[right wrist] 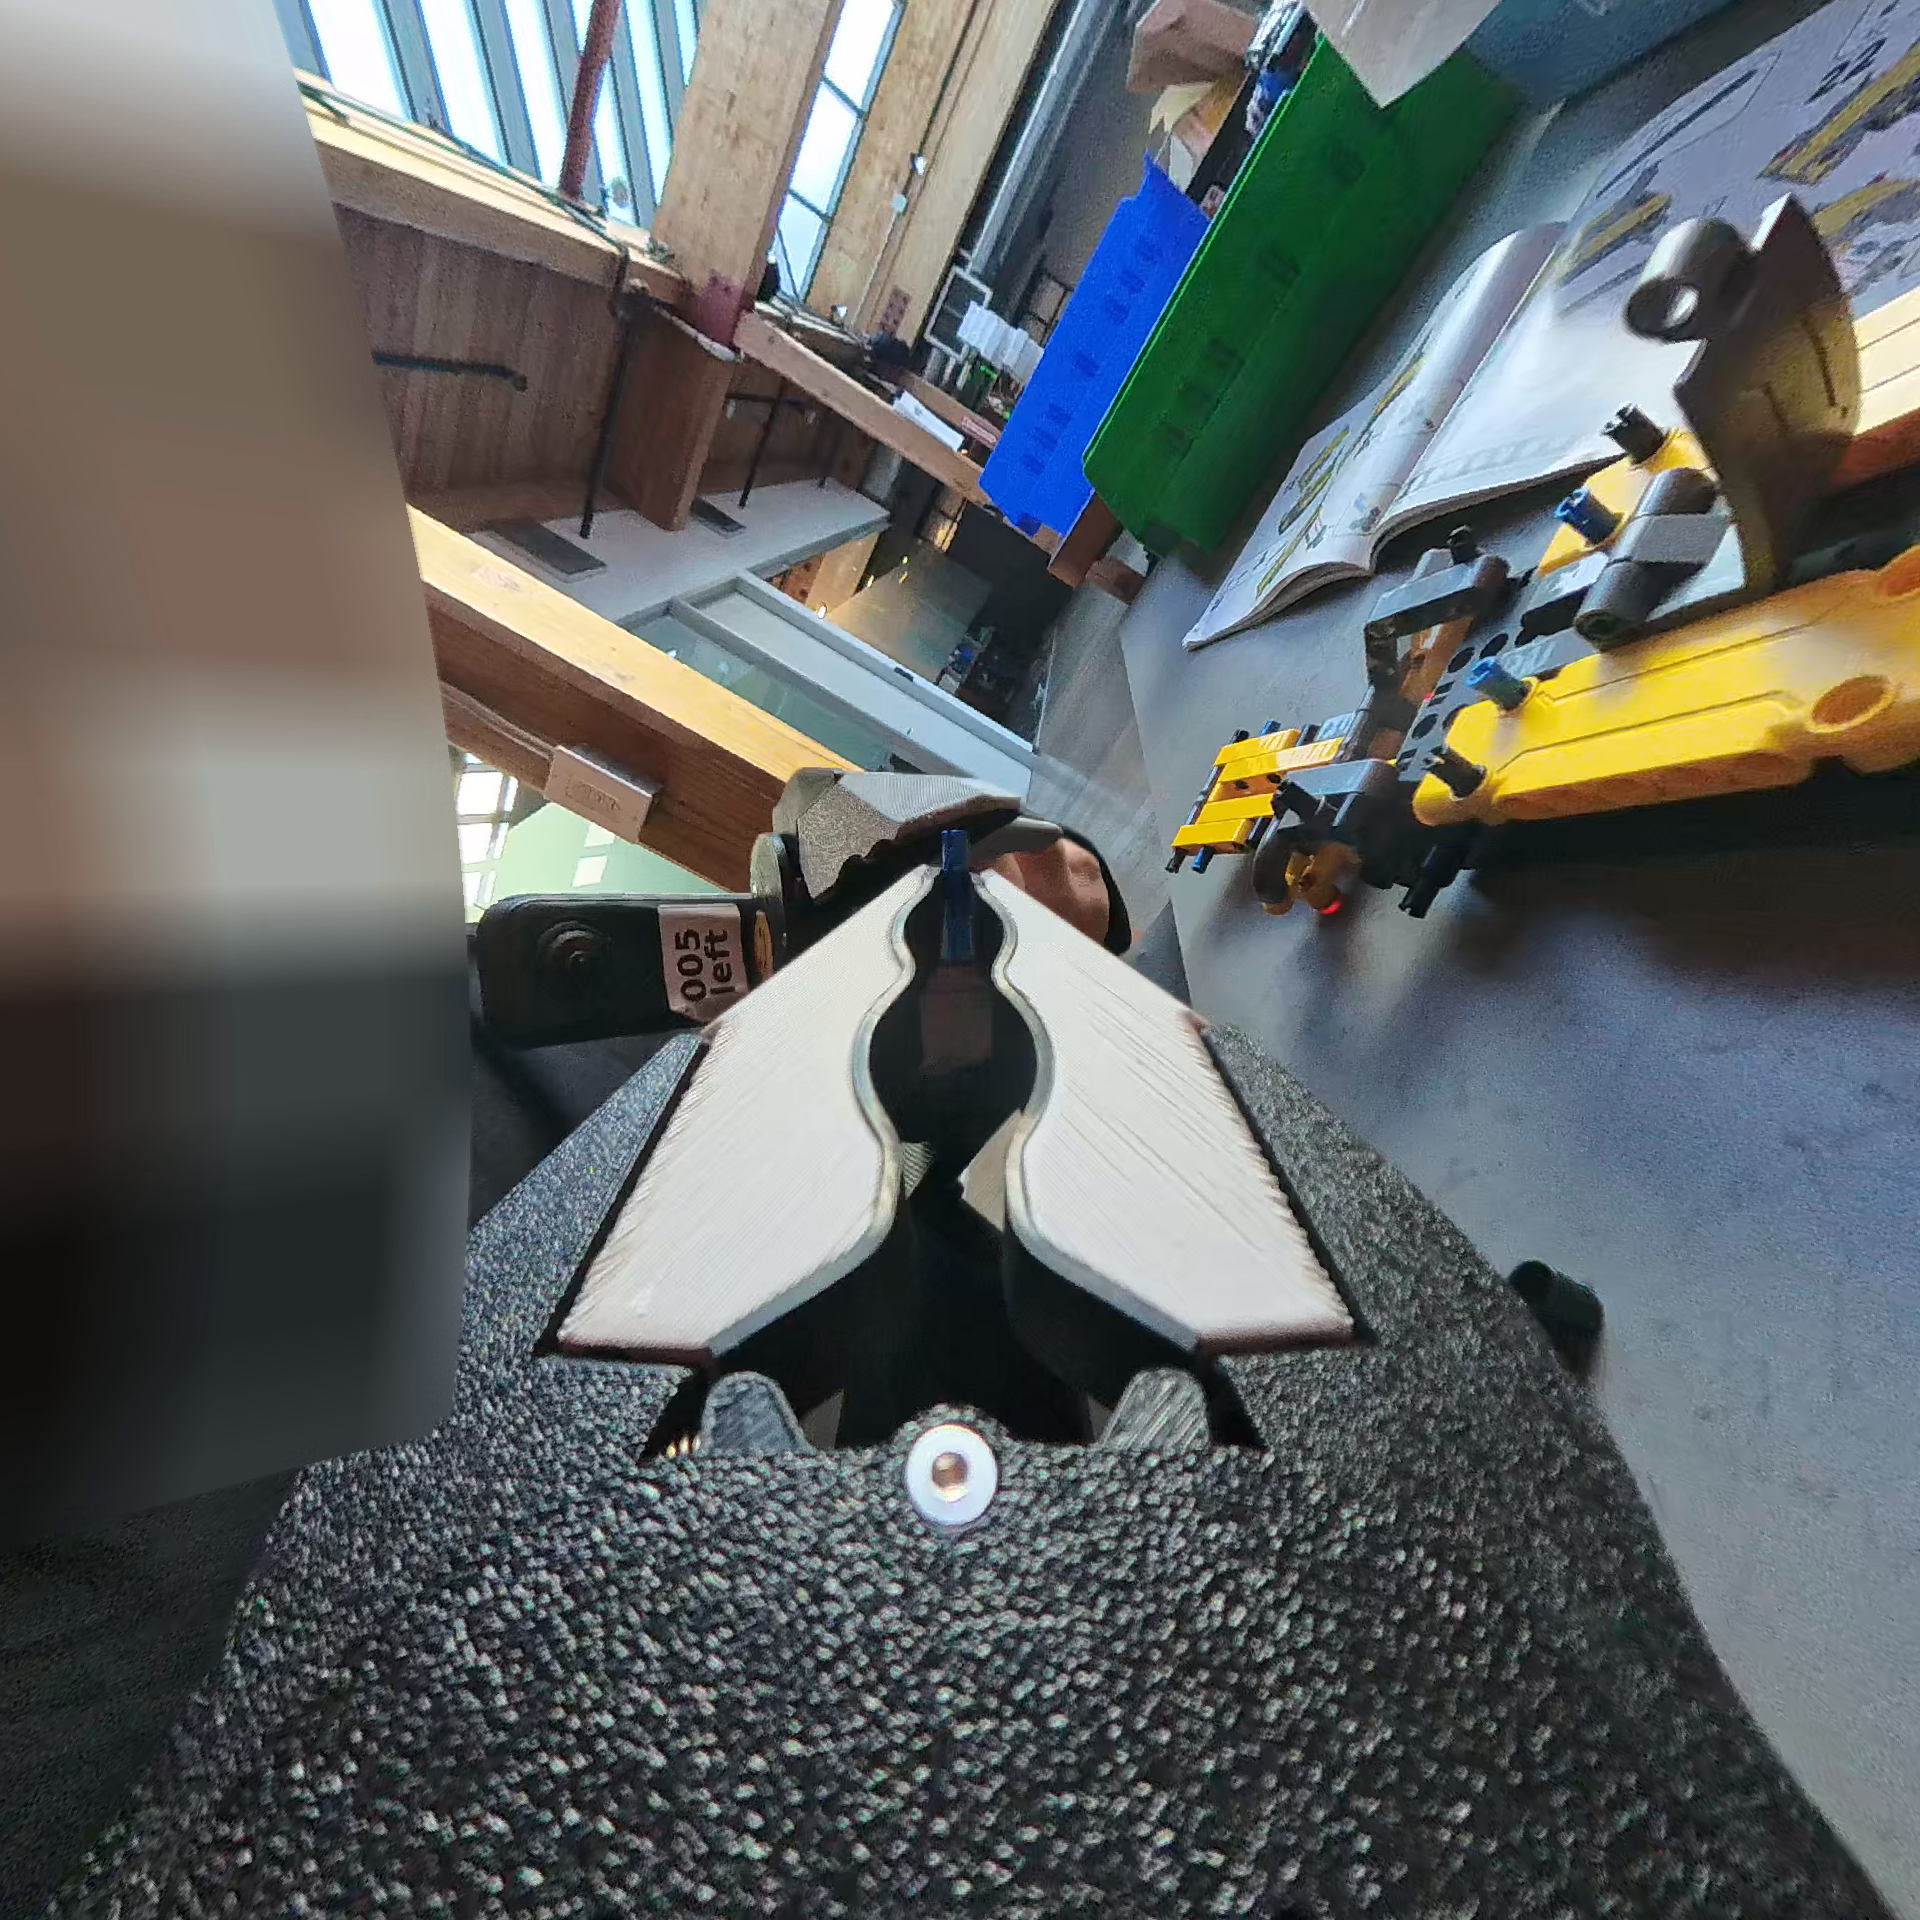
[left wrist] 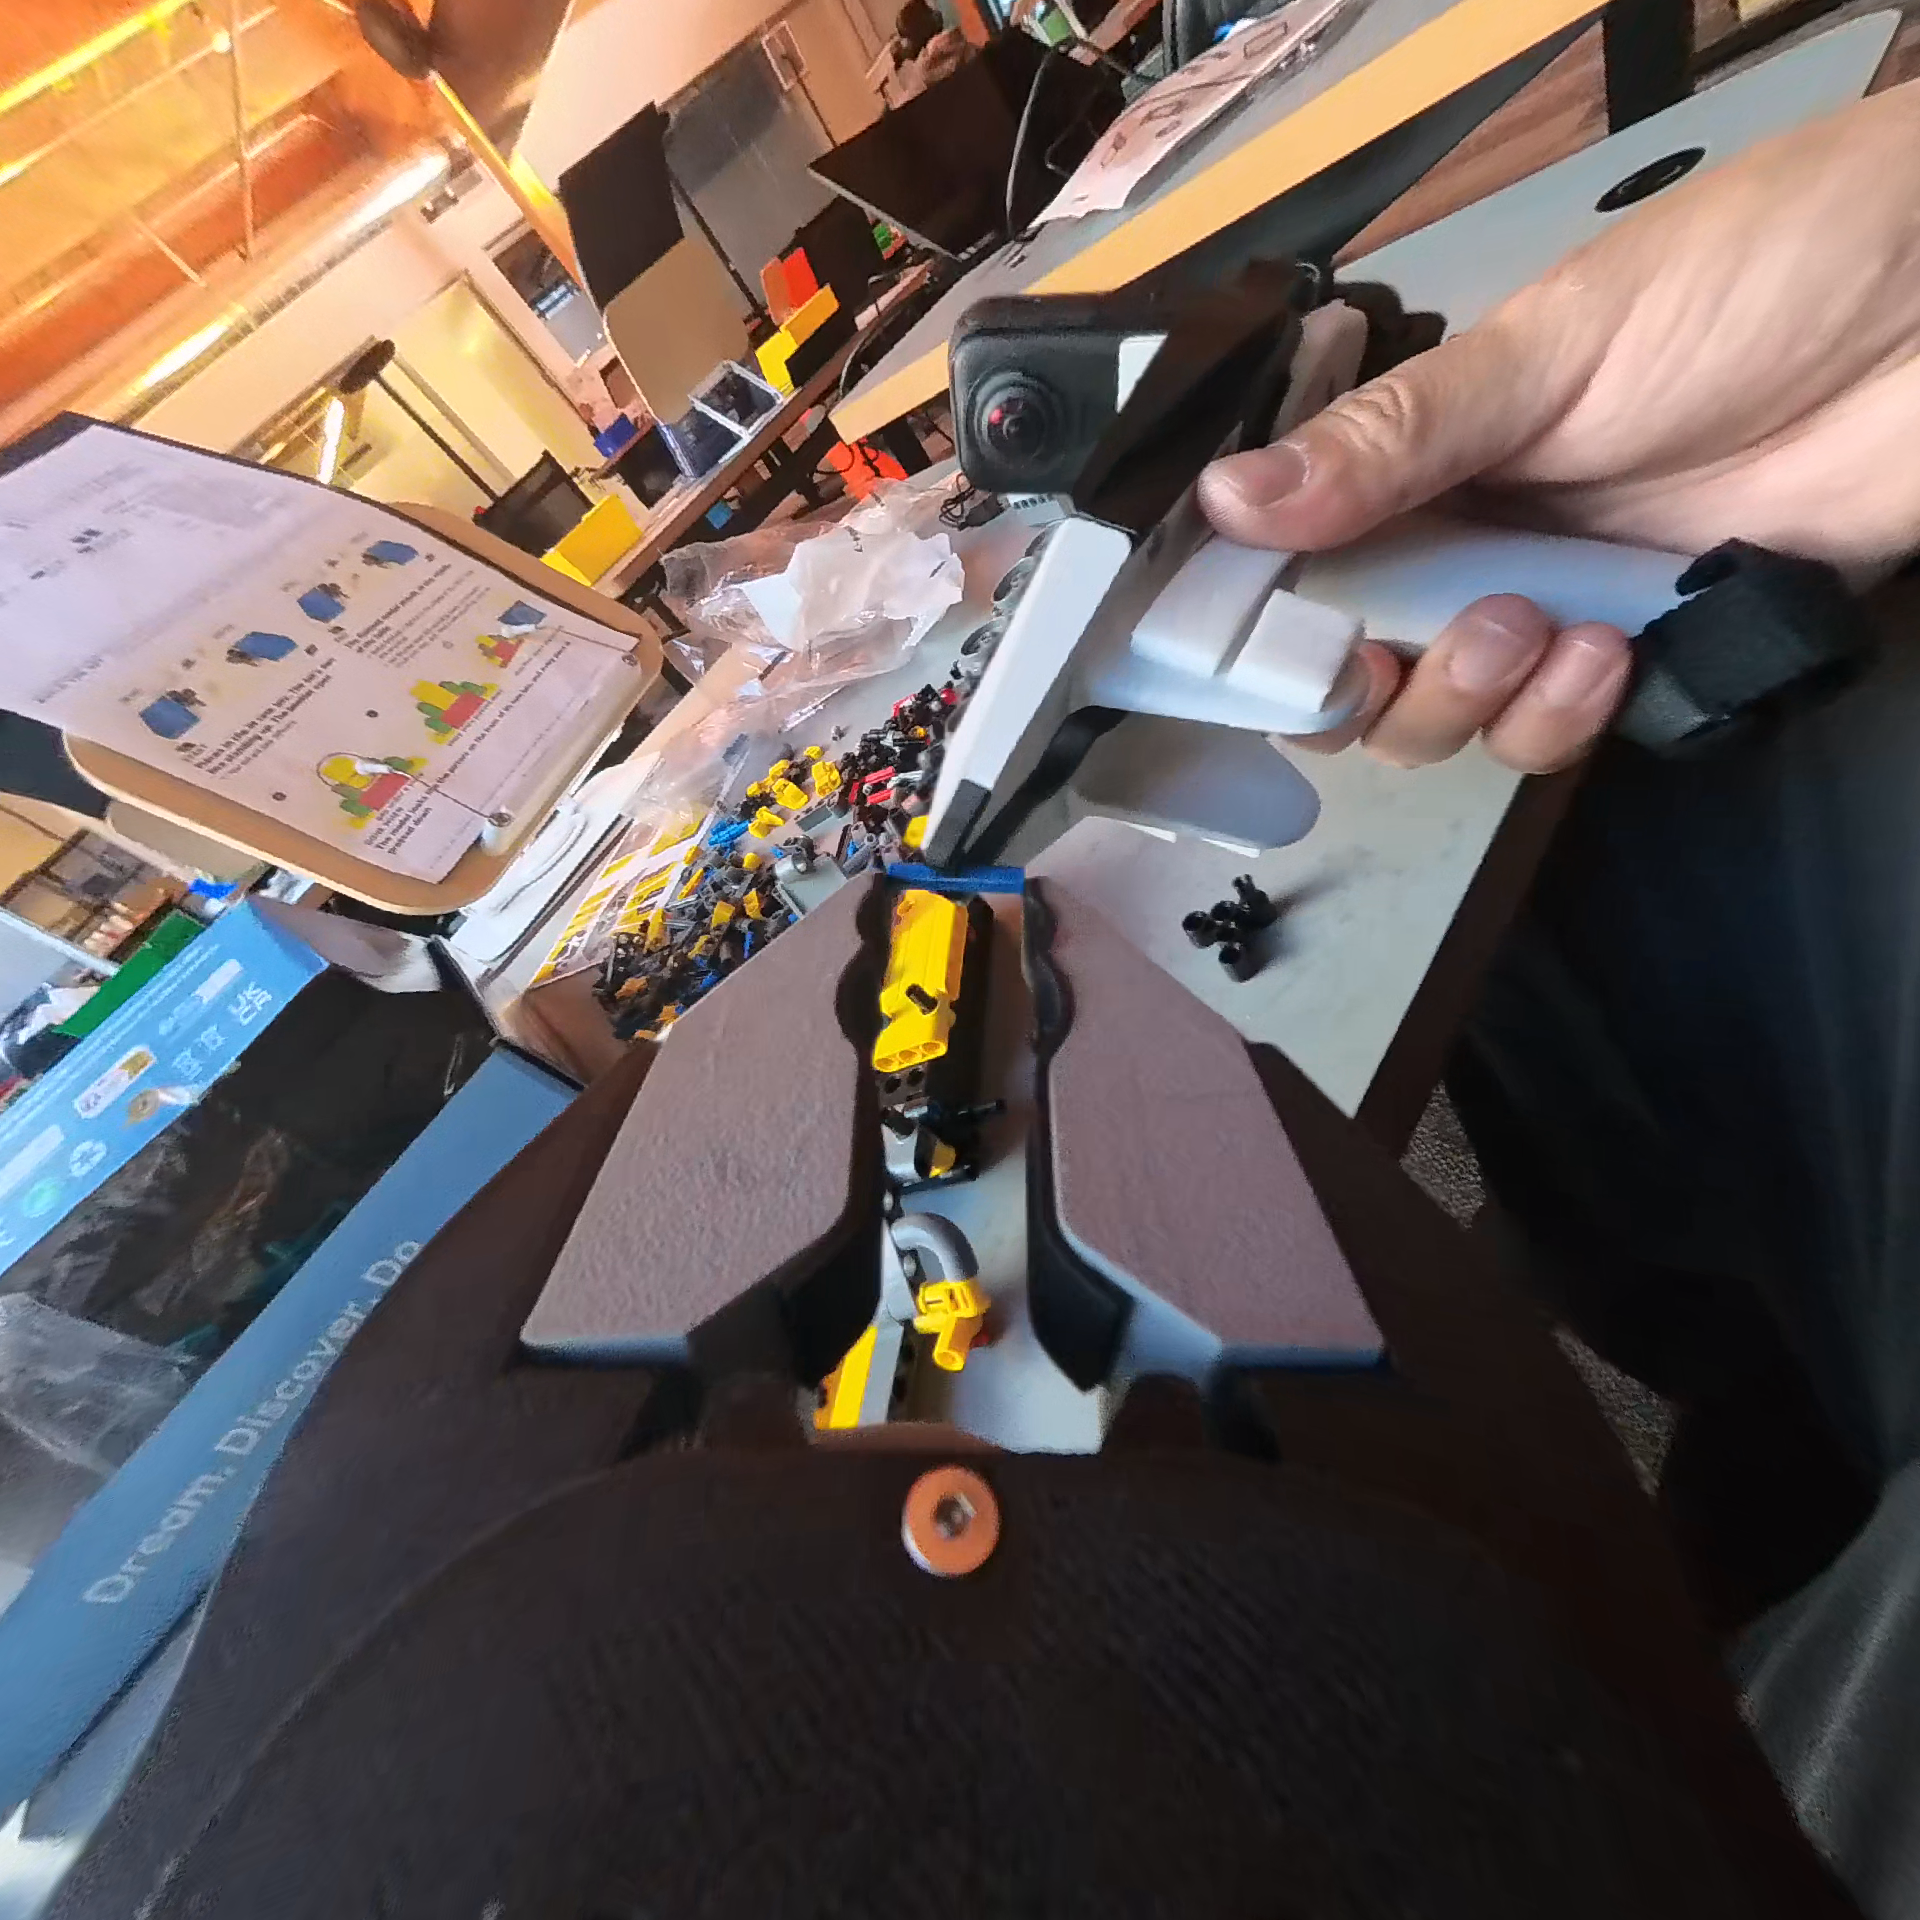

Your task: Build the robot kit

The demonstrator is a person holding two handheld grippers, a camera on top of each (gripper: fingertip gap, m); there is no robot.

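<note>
While right tool (right wrist: 954, 883) pinches blue pin (right wrist: 954, 930), left tool (left wrist: 956, 883) narrow, pin across its tips, grip unclear, table edge (left wrist: 1382, 1101) near.

Premises: a shared workshop or maker lab; ahead of the left gripper (left wrist: 951, 883) stand long rows of work tables (left wrist: 914, 343) carrying dark monitors (left wrist: 623, 197) and yellow and orange storage bins (left wrist: 795, 322); a heap of small plastic building parts (left wrist: 727, 883) lies on the near table (left wrist: 1382, 935); an illustrated instruction sheet (left wrist: 291, 644) sits on a board to its left; beyond the right gripper (right wrist: 954, 883), exposed timber beams (right wrist: 623, 707), high windows (right wrist: 478, 73), and blue and green crates (right wrist: 1205, 312).
</note>
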